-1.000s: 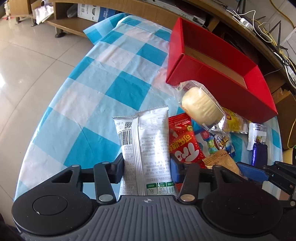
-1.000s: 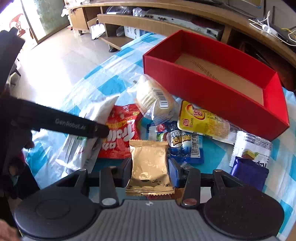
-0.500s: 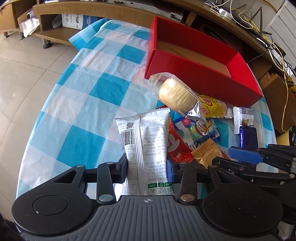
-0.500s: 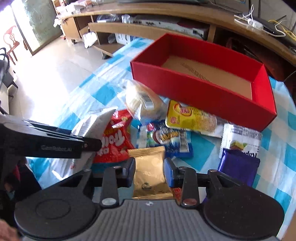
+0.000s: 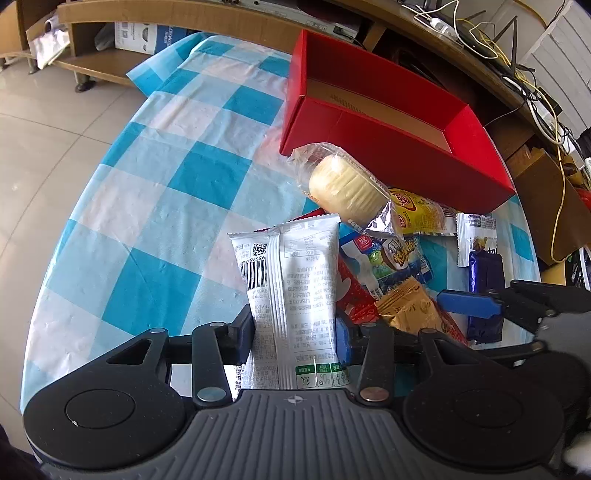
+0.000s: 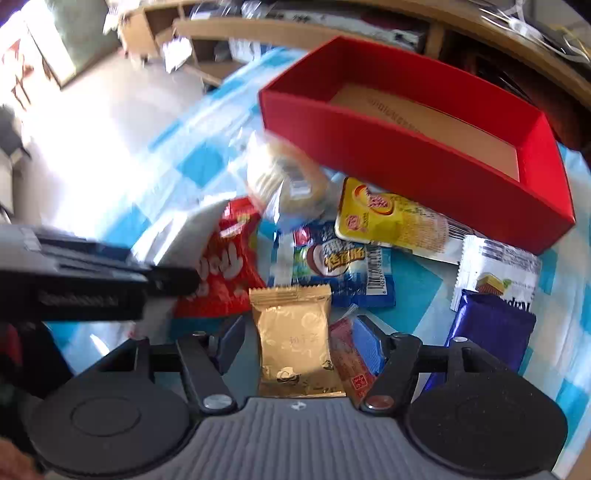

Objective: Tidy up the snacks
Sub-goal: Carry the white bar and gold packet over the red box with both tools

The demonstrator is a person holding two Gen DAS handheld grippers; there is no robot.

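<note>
My left gripper (image 5: 295, 332) is shut on a white snack packet (image 5: 295, 291) and holds it above the checked tablecloth. My right gripper (image 6: 299, 341) has its jaws spread; a gold packet (image 6: 295, 343) sits between them, touching neither, and it also shows in the left wrist view (image 5: 410, 308). An empty red box (image 5: 391, 136) stands at the back, also in the right wrist view (image 6: 417, 147). In front of it lie a wrapped cake (image 5: 343, 186), a yellow packet (image 6: 391, 218), a blue packet (image 6: 340, 266), a red bag (image 6: 225, 266) and a purple bar (image 6: 491, 328).
The blue and white tablecloth (image 5: 166, 192) covers a round table whose edge falls to a tiled floor (image 5: 37, 147) on the left. Wooden shelves (image 5: 184, 22) with cables run behind the box. A small white wafer packet (image 6: 498, 269) lies by the purple bar.
My right gripper's jaws have spread away from the gold packet. Both grippers have risen and moved toward the red box. The right view is blurred with motion.
</note>
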